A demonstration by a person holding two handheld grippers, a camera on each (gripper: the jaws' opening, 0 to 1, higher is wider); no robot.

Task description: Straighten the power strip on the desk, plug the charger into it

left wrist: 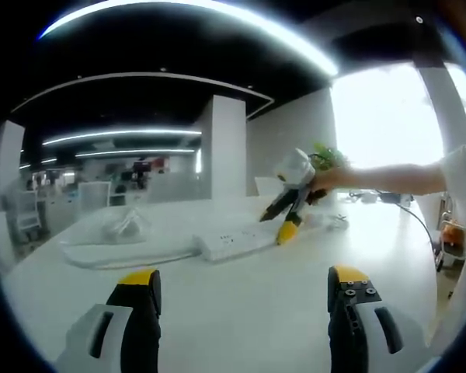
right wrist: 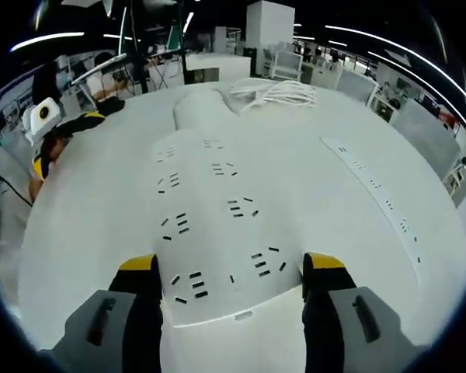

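A wide white power strip (right wrist: pixel 210 225) with two rows of sockets lies on the white desk (right wrist: pixel 93 225). Its near end sits between the jaws of my right gripper (right wrist: pixel 229 264), which touch both long sides. The left gripper view has the same strip (left wrist: pixel 233 241) at mid-table, with the right gripper (left wrist: pixel 284 221) tilted down onto its right end, held by a person's hand (left wrist: pixel 326 180). My left gripper (left wrist: pixel 245 278) hovers open over bare desk, well short of the strip. It appears at the left edge of the right gripper view as the left gripper (right wrist: pixel 60 134).
A long narrow white strip (right wrist: pixel 373 190) runs along the desk's right side. A bundle of white cable (right wrist: pixel 273 93) lies beyond the power strip, near a crumpled white bag (left wrist: pixel 120 229). Office desks, chairs and a seated person (right wrist: pixel 101 78) stand further back.
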